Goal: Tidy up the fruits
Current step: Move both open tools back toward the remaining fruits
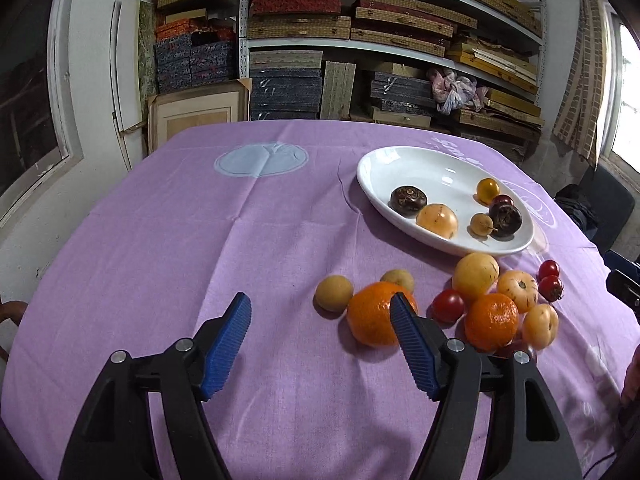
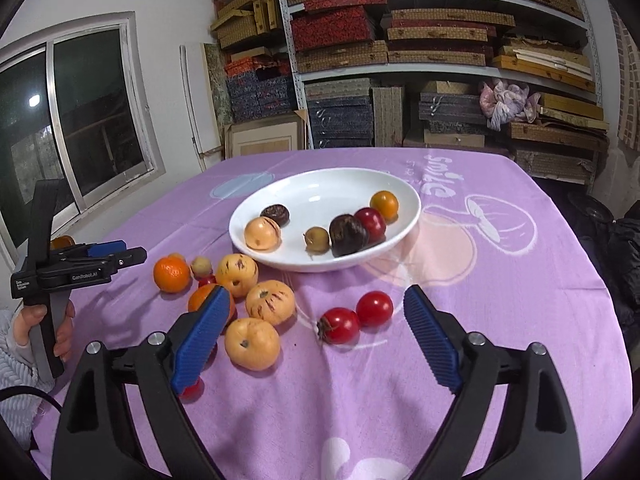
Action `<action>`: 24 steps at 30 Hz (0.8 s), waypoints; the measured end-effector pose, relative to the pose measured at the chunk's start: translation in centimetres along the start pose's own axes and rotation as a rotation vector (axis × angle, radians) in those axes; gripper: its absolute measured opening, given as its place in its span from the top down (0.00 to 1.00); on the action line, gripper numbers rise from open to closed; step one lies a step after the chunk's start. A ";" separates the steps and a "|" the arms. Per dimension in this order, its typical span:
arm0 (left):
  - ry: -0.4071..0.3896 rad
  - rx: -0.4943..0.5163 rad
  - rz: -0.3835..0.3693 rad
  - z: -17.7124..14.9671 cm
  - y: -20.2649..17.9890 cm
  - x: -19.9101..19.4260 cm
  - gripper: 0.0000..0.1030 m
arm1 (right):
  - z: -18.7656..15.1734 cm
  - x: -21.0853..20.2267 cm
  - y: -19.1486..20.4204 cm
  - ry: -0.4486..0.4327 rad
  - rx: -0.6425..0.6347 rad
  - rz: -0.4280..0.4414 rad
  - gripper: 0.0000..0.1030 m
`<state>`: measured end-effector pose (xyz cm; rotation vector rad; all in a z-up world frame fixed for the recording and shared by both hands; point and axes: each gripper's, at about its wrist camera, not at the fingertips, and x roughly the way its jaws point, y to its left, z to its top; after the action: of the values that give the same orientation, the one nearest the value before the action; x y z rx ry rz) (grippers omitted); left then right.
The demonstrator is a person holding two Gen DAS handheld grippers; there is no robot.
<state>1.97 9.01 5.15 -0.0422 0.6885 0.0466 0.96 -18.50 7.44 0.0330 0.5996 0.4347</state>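
In the left wrist view, the left tongs stand open above the purple cloth with nothing between the blue pads. The right pad overlaps a large orange that lies behind it on the counter. Around that orange, in the lower right of the frame, sit two small tan fruits, a red tomato, a second orange, pale yellow fruits and two small red ones.

In the right wrist view, the right tongs also gape wide and hold nothing. Two red tomatoes lie touching each other on the cloth between and just beyond the pads. Left of them cluster three pale speckled fruits, with two oranges further toward the left edge; the left pad covers part of the nearer one.

Beyond the loose fruit, a white plate sits in the middle of the frame, carrying six pieces: two dark brown, one pale, one small tan, one deep red, one orange-yellow.

At the left edge, a hand grips the handle of the other tool. Shelves of stacked boxes fill the back wall.
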 end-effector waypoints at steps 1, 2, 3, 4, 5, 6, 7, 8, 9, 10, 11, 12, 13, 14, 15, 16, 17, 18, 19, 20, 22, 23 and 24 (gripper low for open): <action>-0.004 0.011 -0.005 -0.1 -0.3 -0.1 0.29 | -0.2 0.1 -0.2 0.006 0.007 -0.004 0.15; -0.013 0.025 -0.013 -0.3 -0.8 -0.2 0.29 | -0.2 0.3 -0.4 0.012 0.015 -0.006 0.14; -0.021 0.041 -0.015 -0.4 -1.2 -0.3 0.28 | -0.1 0.5 -0.6 0.017 0.022 -0.006 0.14; -0.028 0.060 -0.012 -0.4 -1.8 -0.2 0.24 | -0.2 0.7 -0.7 0.022 0.026 -0.007 0.13; -0.032 0.078 -0.006 -0.5 -2.3 0.0 0.22 | -0.3 0.9 -0.8 0.027 0.030 -0.009 0.12; -0.031 0.096 0.000 -0.5 -2.7 0.2 0.21 | -0.2 1.0 -0.9 0.033 0.034 -0.011 0.12; -0.026 0.111 0.003 -0.6 -3.1 0.5 0.21 | -0.3 1.1 -0.9 0.038 0.036 -0.013 0.11; -0.016 0.122 0.006 -0.6 -3.4 0.8 0.21 | -0.3 1.3 -0.9 0.042 0.039 -0.012 0.11; -0.003 0.132 0.010 -0.7 -3.7 1.3 0.21 | -0.3 1.4 -0.9 0.046 0.041 -0.010 0.10; 0.015 0.136 0.009 -0.7 -3.8 1.7 0.21 | -0.3 1.5 -0.9 0.049 0.041 -0.008 0.10; 0.027 0.130 0.001 -0.6 -3.8 2.0 0.21 | -0.3 1.6 -0.8 0.052 0.039 -0.009 0.10; 0.032 0.115 -0.009 -0.5 -3.7 2.2 0.21 | -0.4 1.7 -0.7 0.055 0.037 -0.011 0.09; 0.041 0.100 -0.018 -0.4 -3.6 2.4 0.21 | -0.4 1.7 -0.7 0.059 0.036 -0.013 0.09; 0.055 0.090 -0.027 -0.4 -3.5 2.7 0.21 | -0.4 1.8 -0.7 0.063 0.036 -0.015 0.09; 0.071 0.087 -0.033 -0.4 -3.4 3.0 0.21 | -0.4 1.9 -0.8 0.066 0.038 -0.016 0.09; 0.082 0.086 -0.038 -0.4 -3.4 3.2 0.21 | -0.4 2.0 -0.8 0.071 0.040 -0.016 0.08; 0.088 0.081 -0.042 -0.5 -3.4 3.3 0.21 | -0.5 2.2 -0.8 0.077 0.043 -0.017 0.08; 0.092 0.074 -0.046 -0.4 -3.3 3.4 0.21 | -0.5 2.3 -0.9 0.083 0.045 -0.018 0.08; 0.094 0.068 -0.050 -0.4 -3.3 3.6 0.21 | -0.6 2.4 -0.9 0.088 0.048 -0.018 0.08; 0.099 0.063 -0.053 -0.4 -3.3 3.7 0.21 | -0.6 2.5 -0.9 0.091 0.048 -0.017 0.08; 0.115 0.058 -0.063 -0.4 -3.4 4.1 0.21 | -0.6 2.6 -1.0 0.095 0.045 -0.020 0.08; 0.121 0.052 -0.070 -0.4 -3.4 4.3 0.21 | -0.6 2.7 -1.0 0.100 0.043 -0.021 0.08; 0.127 0.046 -0.075 -0.4 -3.4 4.4 0.21 | -0.6 2.8 -1.0 0.109 0.040 -0.025 0.08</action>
<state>5.30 5.75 2.12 -0.0266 0.8137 -0.0442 3.07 -18.38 5.25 0.0407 0.7155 0.4022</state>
